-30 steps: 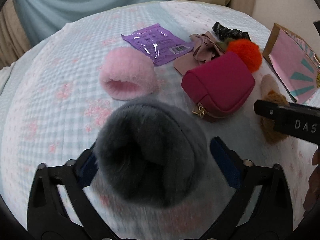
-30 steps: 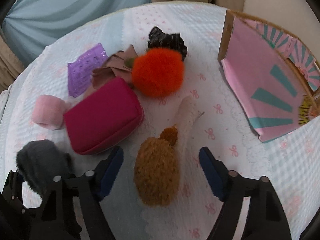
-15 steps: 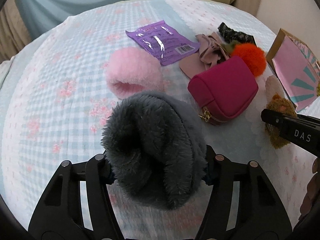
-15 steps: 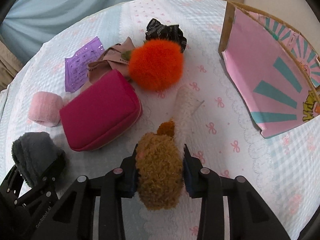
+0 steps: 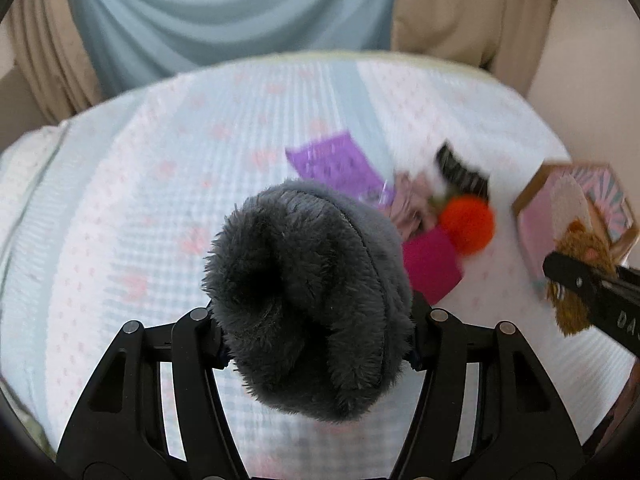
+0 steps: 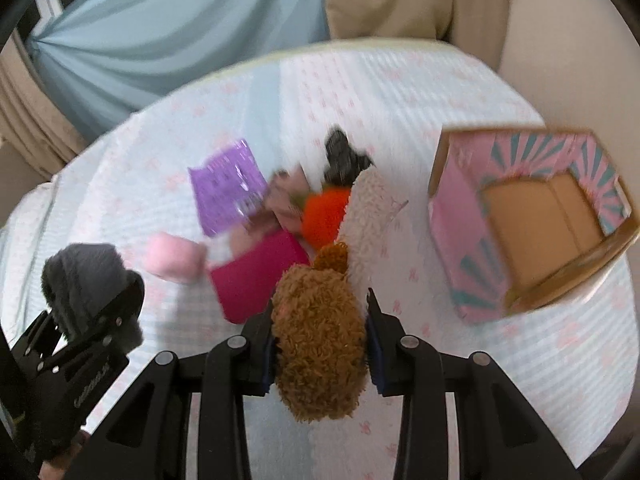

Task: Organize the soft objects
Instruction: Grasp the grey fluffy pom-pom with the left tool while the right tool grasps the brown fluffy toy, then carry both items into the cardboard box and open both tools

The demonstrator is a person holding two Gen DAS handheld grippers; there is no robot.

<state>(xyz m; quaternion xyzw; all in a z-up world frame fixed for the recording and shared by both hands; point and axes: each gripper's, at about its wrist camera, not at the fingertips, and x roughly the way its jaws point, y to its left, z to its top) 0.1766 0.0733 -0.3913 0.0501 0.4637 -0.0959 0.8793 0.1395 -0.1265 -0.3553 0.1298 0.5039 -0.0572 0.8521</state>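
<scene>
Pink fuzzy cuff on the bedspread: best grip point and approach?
Grip the pink fuzzy cuff across its round body, coming from above. It lies on its side, clear on its left, with the magenta pouch close on its right, so probably span front to back.

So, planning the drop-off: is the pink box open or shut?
Open. In the right wrist view the pink box shows its bare brown cardboard inside, with nothing seen in it.
</scene>
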